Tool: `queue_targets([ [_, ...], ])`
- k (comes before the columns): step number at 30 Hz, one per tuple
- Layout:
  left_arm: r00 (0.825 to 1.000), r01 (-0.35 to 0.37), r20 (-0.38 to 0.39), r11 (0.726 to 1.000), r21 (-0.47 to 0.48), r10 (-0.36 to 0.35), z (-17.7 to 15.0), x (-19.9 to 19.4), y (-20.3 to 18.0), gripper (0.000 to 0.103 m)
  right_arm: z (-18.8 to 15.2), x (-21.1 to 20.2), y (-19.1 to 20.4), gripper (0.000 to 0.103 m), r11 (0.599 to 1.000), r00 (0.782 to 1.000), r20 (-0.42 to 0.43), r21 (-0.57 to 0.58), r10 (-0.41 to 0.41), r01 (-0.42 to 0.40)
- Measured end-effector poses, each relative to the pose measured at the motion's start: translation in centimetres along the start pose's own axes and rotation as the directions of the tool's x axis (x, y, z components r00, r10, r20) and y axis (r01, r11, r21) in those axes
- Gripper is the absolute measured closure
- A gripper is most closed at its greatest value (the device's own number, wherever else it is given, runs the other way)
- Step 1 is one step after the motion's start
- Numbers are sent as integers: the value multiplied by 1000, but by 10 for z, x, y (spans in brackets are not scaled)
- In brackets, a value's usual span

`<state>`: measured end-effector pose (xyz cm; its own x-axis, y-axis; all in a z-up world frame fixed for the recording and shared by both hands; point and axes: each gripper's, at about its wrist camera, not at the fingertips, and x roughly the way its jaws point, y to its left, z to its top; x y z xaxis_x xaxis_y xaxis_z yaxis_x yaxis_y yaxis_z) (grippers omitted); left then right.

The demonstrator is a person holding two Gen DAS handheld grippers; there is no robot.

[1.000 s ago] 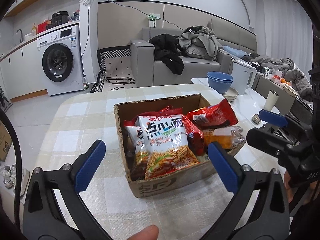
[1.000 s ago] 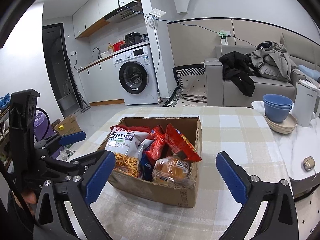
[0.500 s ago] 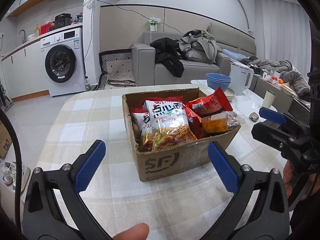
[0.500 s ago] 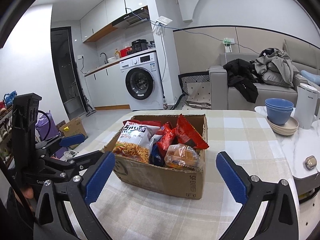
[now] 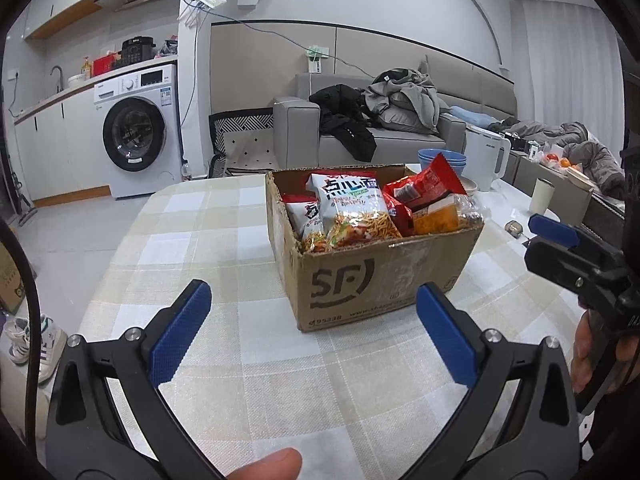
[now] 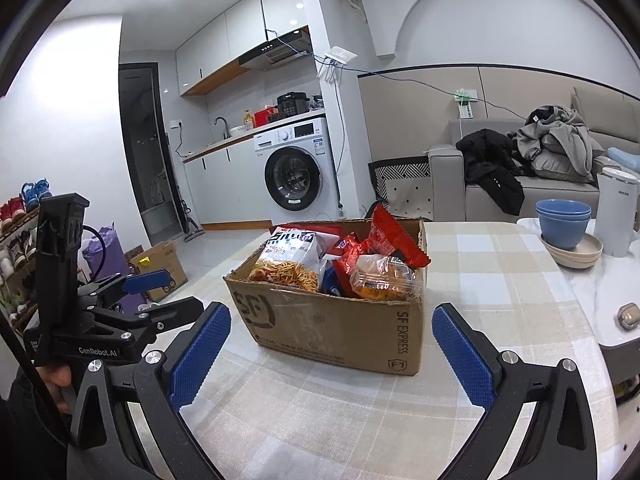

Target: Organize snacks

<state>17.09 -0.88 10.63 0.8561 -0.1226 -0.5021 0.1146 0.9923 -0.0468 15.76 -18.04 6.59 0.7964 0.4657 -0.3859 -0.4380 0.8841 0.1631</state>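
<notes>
A brown SF cardboard box [image 5: 380,280] [image 6: 340,332] stands on the checked tablecloth, full of snack packs: a white noodle-snack bag [image 5: 352,208] [image 6: 292,256], red packs [image 5: 424,188] [image 6: 388,236] and a clear pack of orange bread [image 5: 444,216] [image 6: 380,276]. My left gripper [image 5: 312,332] is open and empty, low over the table, just short of the box front. My right gripper [image 6: 330,352] is open and empty, in front of the box corner. Each gripper shows at the edge of the other's view.
Stacked blue bowls [image 6: 564,220] on a plate and a white kettle [image 6: 618,208] stand at the table's right side, with a white cup [image 5: 542,196] and a small metal object [image 6: 628,314]. A sofa with clothes [image 5: 384,120] and a washing machine [image 5: 138,140] lie beyond.
Both grippers have dropped lower and tilted up, so the box is seen more from the front than from above. Both stay open and empty.
</notes>
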Motion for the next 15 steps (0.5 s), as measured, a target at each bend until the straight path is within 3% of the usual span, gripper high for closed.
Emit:
queue_targets([
  [15,996,3,85,1000,11,-4,-25,-14,0,1,-17,-19,-1,0,1000,998,62,-27,0,2],
])
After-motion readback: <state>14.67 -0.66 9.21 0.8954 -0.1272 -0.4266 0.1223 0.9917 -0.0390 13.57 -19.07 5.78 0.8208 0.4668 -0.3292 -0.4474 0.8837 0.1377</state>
